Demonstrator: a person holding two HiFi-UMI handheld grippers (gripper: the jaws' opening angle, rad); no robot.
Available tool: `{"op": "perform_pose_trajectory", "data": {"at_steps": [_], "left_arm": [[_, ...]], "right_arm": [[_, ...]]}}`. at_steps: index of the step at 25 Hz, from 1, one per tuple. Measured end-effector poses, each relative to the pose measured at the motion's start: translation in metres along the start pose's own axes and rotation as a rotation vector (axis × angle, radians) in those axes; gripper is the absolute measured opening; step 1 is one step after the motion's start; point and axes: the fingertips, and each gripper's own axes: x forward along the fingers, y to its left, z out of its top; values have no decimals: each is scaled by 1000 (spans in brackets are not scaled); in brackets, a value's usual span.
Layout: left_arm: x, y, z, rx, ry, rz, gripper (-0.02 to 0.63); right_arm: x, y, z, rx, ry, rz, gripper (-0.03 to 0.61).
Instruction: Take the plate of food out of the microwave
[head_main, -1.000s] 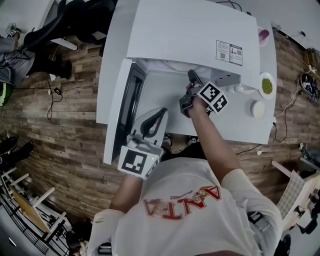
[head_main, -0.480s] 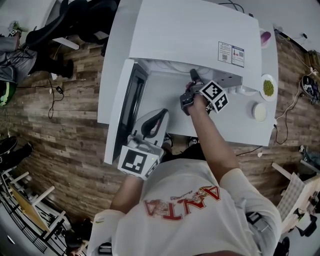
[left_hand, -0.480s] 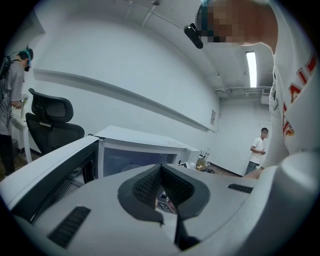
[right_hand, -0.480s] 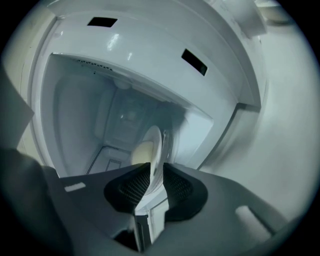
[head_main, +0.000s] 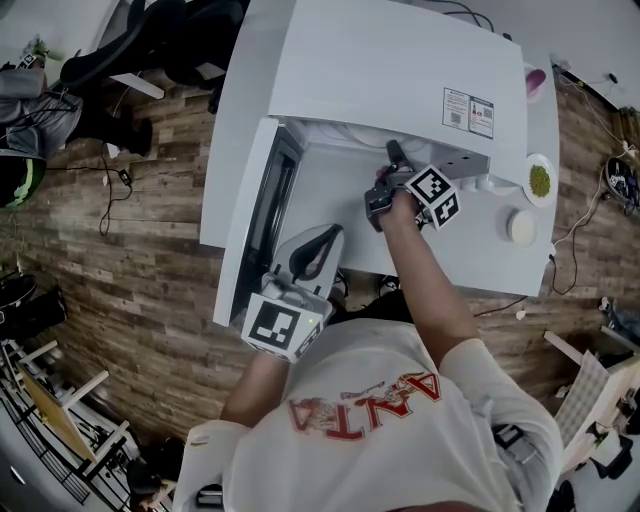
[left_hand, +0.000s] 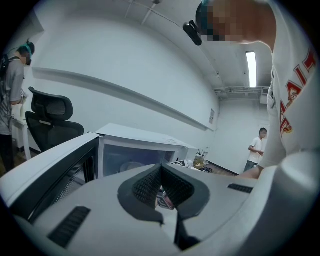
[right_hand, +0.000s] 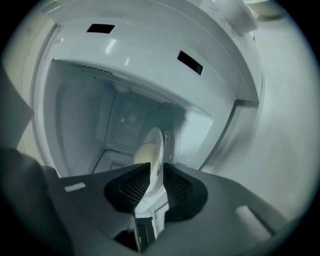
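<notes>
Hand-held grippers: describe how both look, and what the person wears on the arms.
Both the left hand-held gripper and the right hand-held gripper have smooth grey moulded shells, a white cube with black square markers, and black ribbed pads. The person wears a white short-sleeved T-shirt with red lettering. The right jaws have just been closing, with the rim of the plate between them.

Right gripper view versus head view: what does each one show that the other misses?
Only the right gripper view: the inside of the microwave, with the plate of pale food between the pads. Only the head view: the left gripper, the open door, a dish of something green and the wooden floor. Both: the microwave and the right gripper, whose jaws have just been closing onto the plate's rim.
</notes>
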Motion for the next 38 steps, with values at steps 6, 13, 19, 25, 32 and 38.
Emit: {"op": "perform_pose_trajectory", "data": {"at_steps": [6, 13, 19, 25, 32, 38], "left_arm": [[1, -1, -1, -1, 8, -6, 9], [0, 2, -3, -7, 12, -6, 9], [1, 1, -4, -10, 15, -10, 9], [2, 1, -4, -12, 14, -11, 9], [3, 0, -5, -18, 19, -10, 9], [3, 0, -4, -21, 13, -13, 9]], "right_arm": [[4, 2, 0, 12, 14, -5, 75], [4, 1, 1, -3, 14, -25, 67], [4, -2, 0, 3, 21, -43, 55], [5, -3, 1, 16, 12, -51, 25], [-4, -5, 1, 58, 10, -31, 18], [-19, -6, -2, 60, 22, -23, 18]]}}
